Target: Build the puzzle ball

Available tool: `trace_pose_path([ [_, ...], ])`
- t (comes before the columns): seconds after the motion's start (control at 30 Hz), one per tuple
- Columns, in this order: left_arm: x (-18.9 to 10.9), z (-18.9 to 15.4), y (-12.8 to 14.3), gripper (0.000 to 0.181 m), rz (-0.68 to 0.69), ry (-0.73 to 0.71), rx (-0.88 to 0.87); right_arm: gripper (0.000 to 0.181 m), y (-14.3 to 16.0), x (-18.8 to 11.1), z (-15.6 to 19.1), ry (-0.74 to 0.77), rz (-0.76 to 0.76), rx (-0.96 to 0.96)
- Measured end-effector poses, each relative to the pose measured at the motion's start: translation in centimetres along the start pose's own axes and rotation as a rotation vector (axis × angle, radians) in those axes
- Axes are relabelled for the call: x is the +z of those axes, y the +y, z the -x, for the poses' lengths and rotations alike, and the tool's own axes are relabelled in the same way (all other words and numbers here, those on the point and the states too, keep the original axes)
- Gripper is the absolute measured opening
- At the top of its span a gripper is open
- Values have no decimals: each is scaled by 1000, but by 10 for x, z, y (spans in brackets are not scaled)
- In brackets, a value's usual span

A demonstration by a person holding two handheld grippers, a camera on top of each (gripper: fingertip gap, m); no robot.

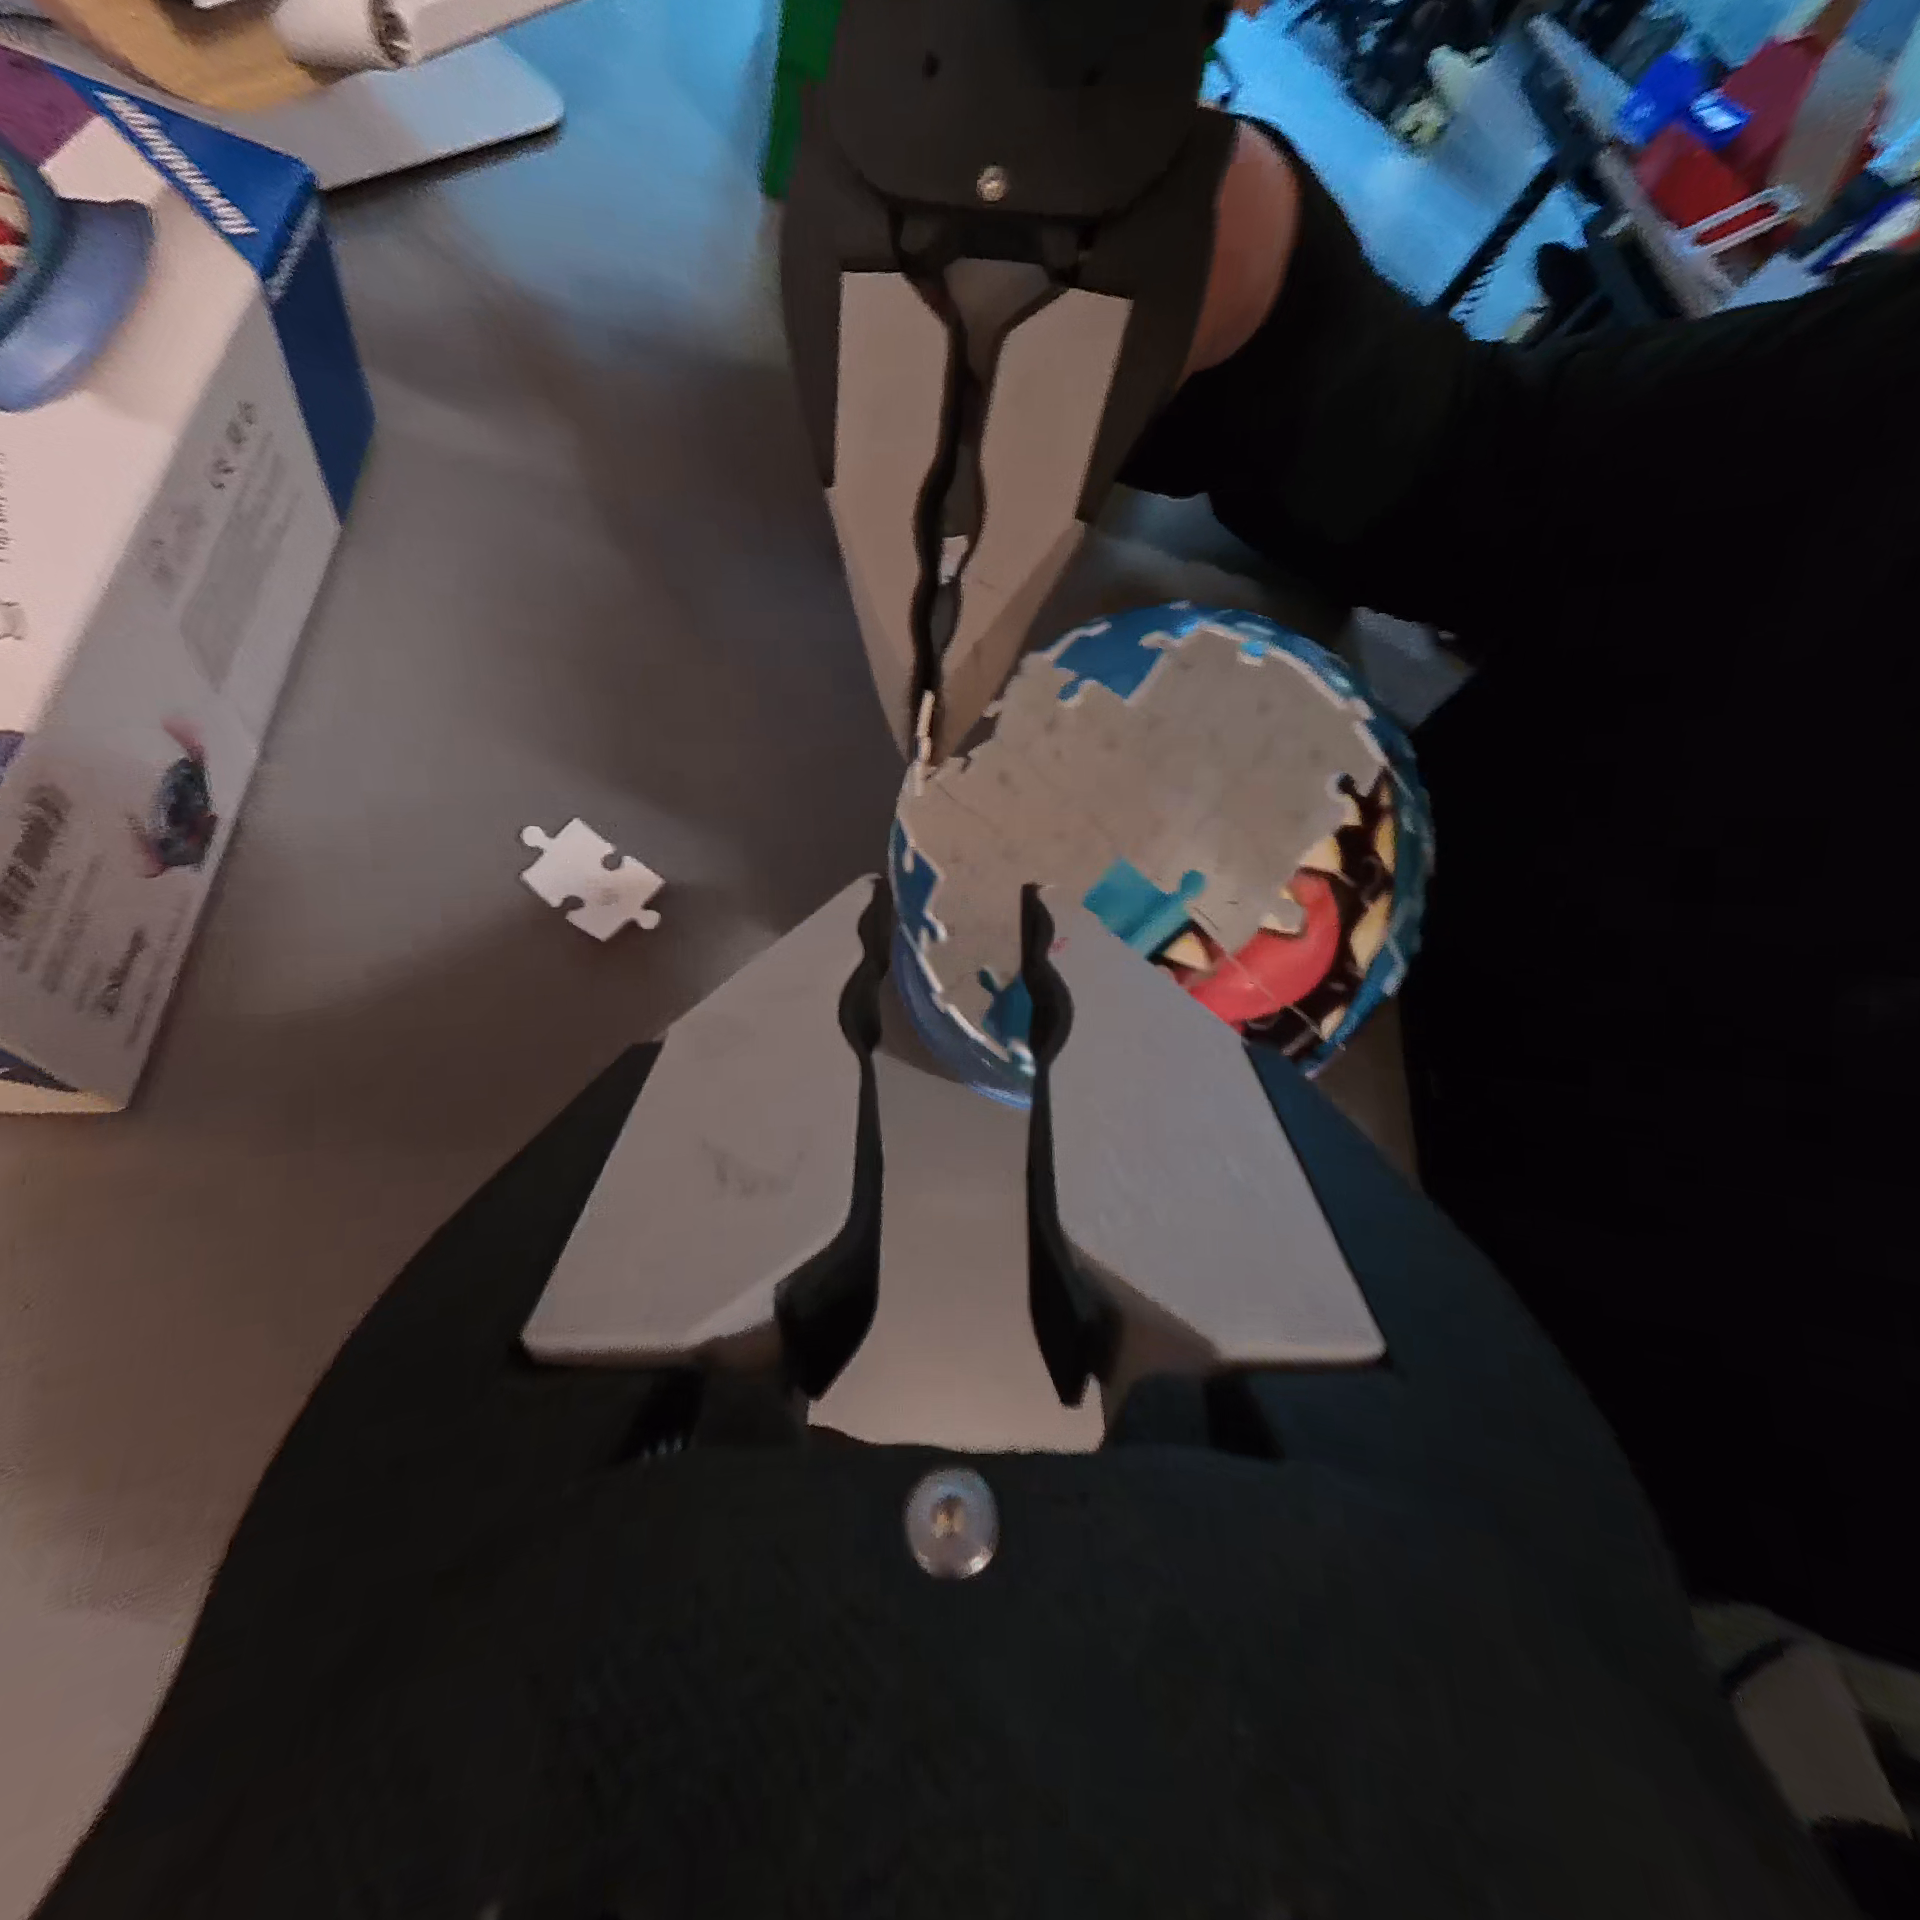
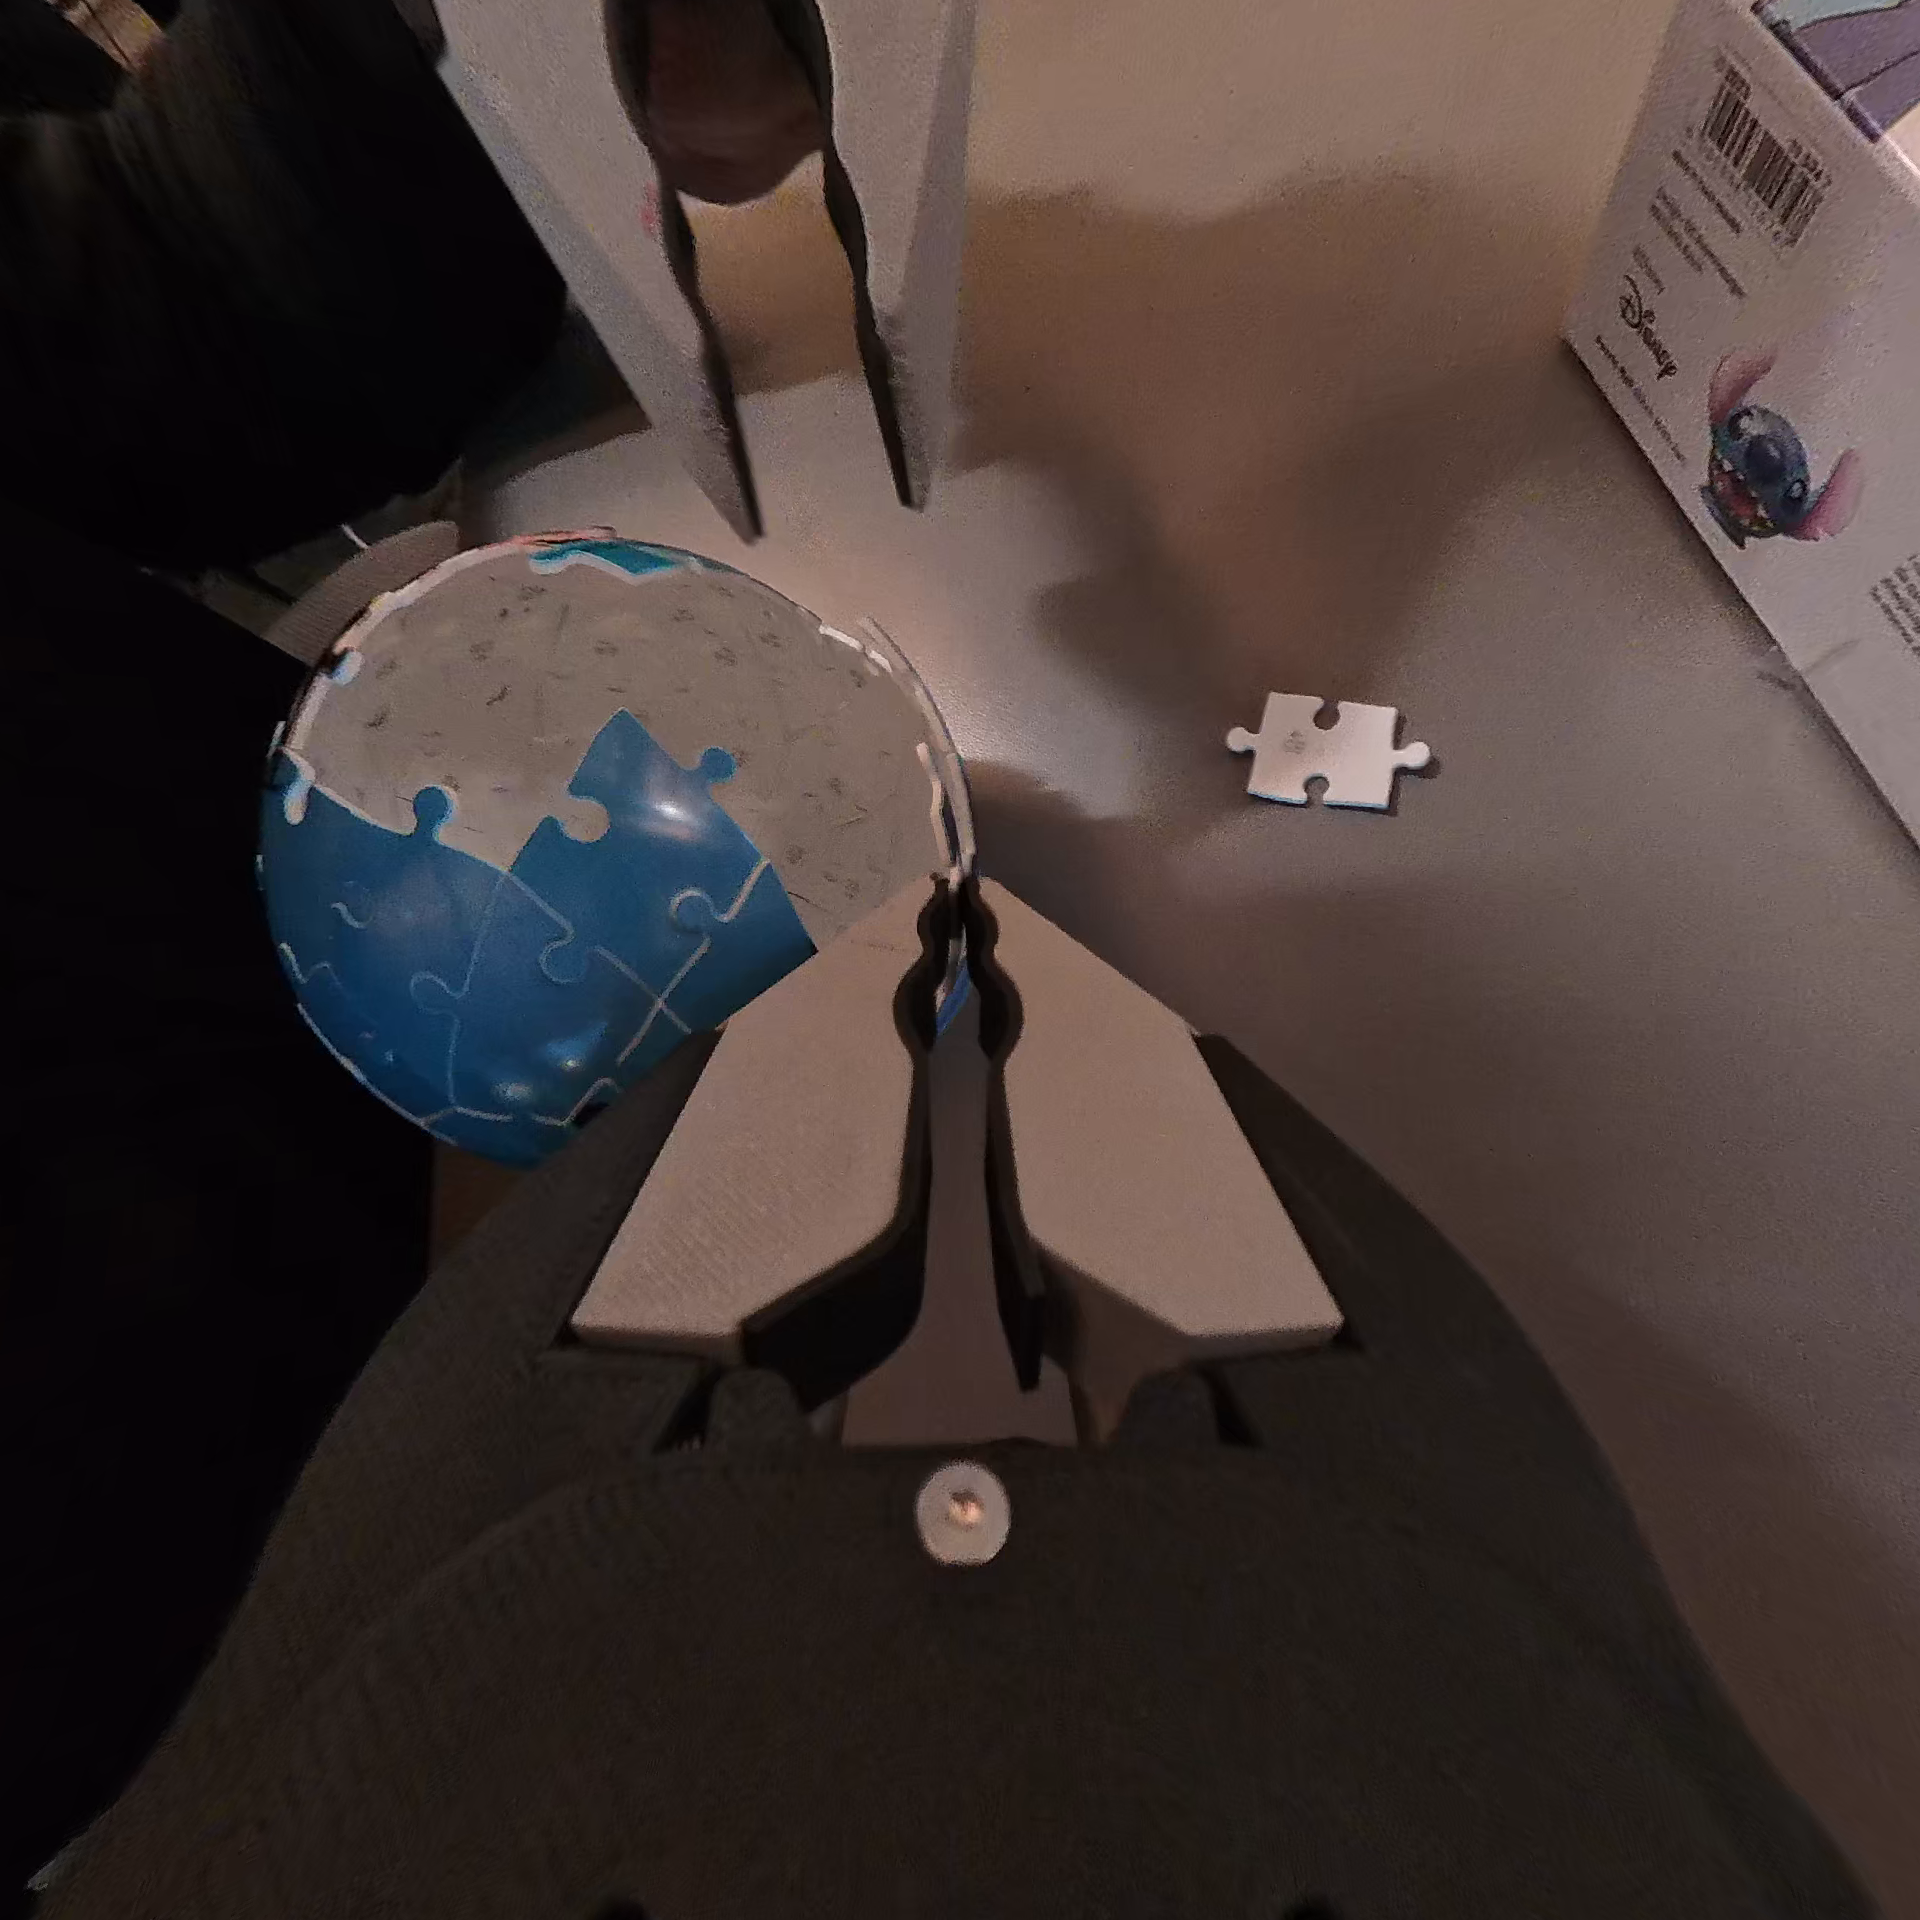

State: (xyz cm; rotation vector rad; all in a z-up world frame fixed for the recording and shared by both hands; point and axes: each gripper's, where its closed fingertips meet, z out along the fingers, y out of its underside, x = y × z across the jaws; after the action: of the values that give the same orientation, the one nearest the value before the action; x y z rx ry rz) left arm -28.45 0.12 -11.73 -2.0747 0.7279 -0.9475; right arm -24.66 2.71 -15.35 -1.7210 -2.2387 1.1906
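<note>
The right gripper point(image 2: 956, 914) pinches the puzzle ball point(image 2: 582, 831) rim at three o'clock; left gripper point(image 1: 951, 904) spread; hold steady, then fetch the loose piece point(image 2: 1325, 750).

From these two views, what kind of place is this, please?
Probably a workshop or lab with desks. The puzzle ball is built on a grey table beside its product box. A monitor stand base sits on the table, and cluttered workbenches with coloured bins fill the background.
</note>
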Motion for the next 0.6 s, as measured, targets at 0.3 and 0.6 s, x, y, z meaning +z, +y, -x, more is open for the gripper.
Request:
trace_pose_path([
  [0.3, -16, -10, 22, 59, 9, 89, 98, 0, -1, -1, -1, 36, 5, -17],
  [0.6, 13, -12, 57, 91, 160, 122, 166, 0, -2, -4, -2, 43, -8, -20],
])
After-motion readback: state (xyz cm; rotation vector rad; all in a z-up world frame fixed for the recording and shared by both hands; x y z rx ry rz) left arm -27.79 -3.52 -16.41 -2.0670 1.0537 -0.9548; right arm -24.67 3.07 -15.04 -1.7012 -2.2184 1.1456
